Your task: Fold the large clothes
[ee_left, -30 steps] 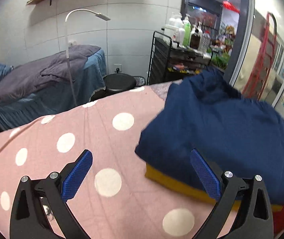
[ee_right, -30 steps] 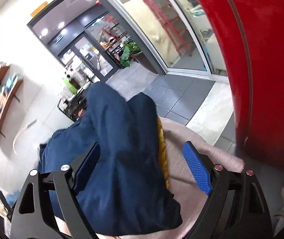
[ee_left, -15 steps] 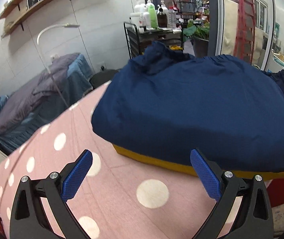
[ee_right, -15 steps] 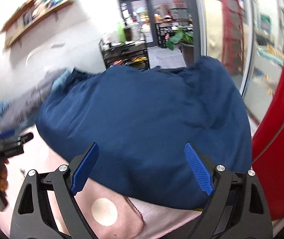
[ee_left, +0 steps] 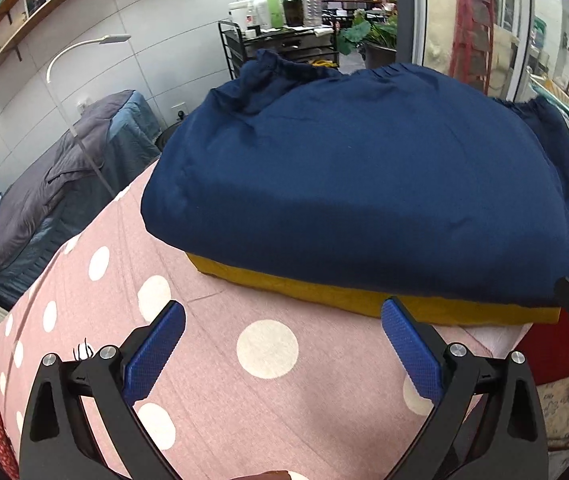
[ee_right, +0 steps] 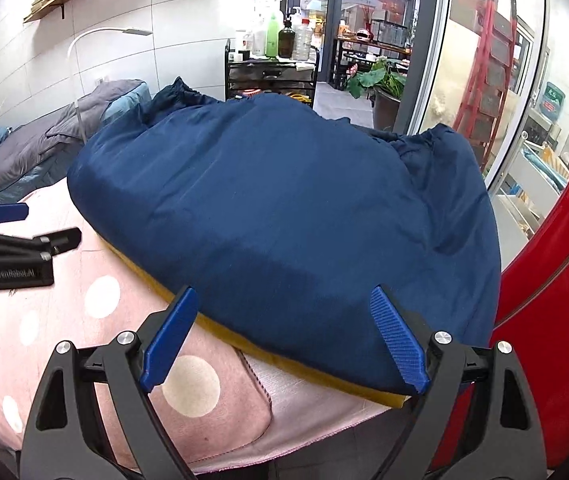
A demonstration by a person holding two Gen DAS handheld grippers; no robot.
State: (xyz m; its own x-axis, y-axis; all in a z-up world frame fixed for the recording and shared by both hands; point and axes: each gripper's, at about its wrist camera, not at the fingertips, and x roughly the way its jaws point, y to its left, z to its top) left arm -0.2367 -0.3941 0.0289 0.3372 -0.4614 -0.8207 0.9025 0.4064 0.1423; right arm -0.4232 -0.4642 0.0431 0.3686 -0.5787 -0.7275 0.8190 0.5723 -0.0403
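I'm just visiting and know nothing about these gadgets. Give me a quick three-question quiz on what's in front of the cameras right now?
1. True or false: the left gripper is clamped on the navy garment.
2. What colour edge shows under the navy garment? A) yellow B) green C) white
3. Fill in: the pink cover under the clothes is patterned with white ____.

Key:
1. False; both the left gripper and right gripper have open jaws holding nothing.
2. A, the yellow edge.
3. Dots.
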